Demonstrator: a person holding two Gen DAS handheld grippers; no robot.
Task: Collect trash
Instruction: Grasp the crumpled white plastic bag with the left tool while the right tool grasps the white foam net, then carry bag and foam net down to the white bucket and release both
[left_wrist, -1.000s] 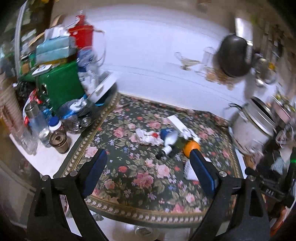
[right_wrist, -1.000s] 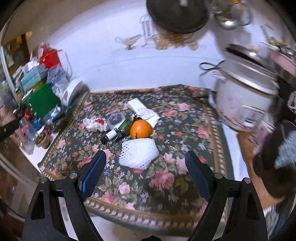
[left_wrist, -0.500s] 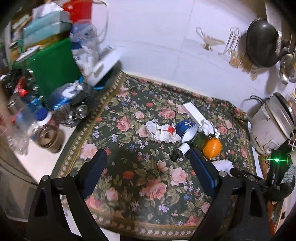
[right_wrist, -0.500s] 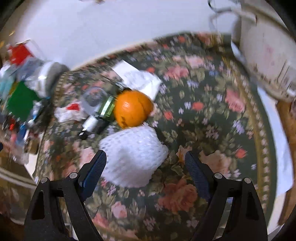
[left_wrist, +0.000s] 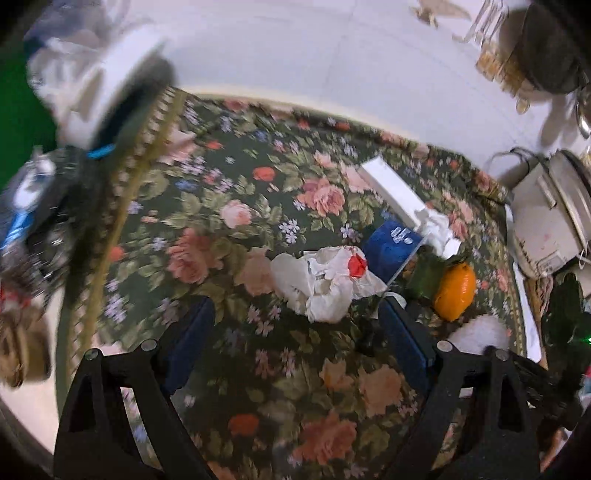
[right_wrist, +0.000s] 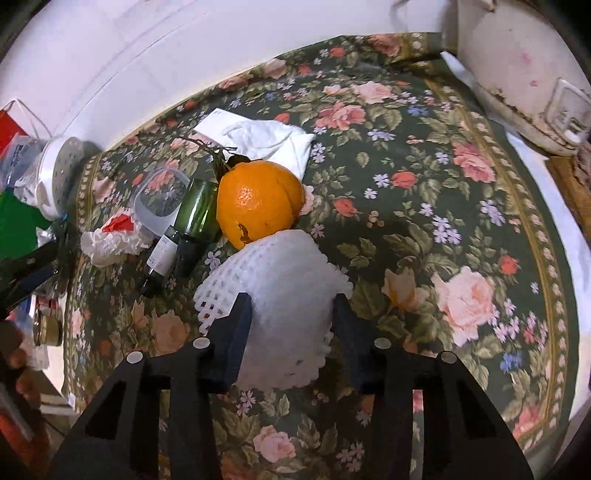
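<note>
A white foam fruit net (right_wrist: 284, 295) lies on the floral tablecloth (right_wrist: 443, 221). My right gripper (right_wrist: 291, 306) is partly closed around it, a finger on each side touching the net. Behind it sit orange peel (right_wrist: 258, 199), a green bottle (right_wrist: 192, 225), a clear plastic lid (right_wrist: 159, 199), a crumpled white wrapper with red (right_wrist: 110, 236) and white tissue (right_wrist: 269, 140). My left gripper (left_wrist: 295, 332) is open and empty, just in front of that crumpled wrapper (left_wrist: 325, 280). A blue packet (left_wrist: 391, 247), the orange peel (left_wrist: 454, 291) and the foam net (left_wrist: 480, 332) lie to its right.
A white rice cooker (right_wrist: 524, 74) stands at the right edge of the cloth, also in the left wrist view (left_wrist: 550, 218). A white perforated lid and clutter (right_wrist: 55, 170) crowd the left side. A flat white box (left_wrist: 391, 192) lies behind the trash. A black pan (left_wrist: 546, 48) hangs on the wall.
My right gripper has dropped down onto the foam net and closed most of the way around it. My left gripper has moved in and down toward the crumpled wrapper, still open.
</note>
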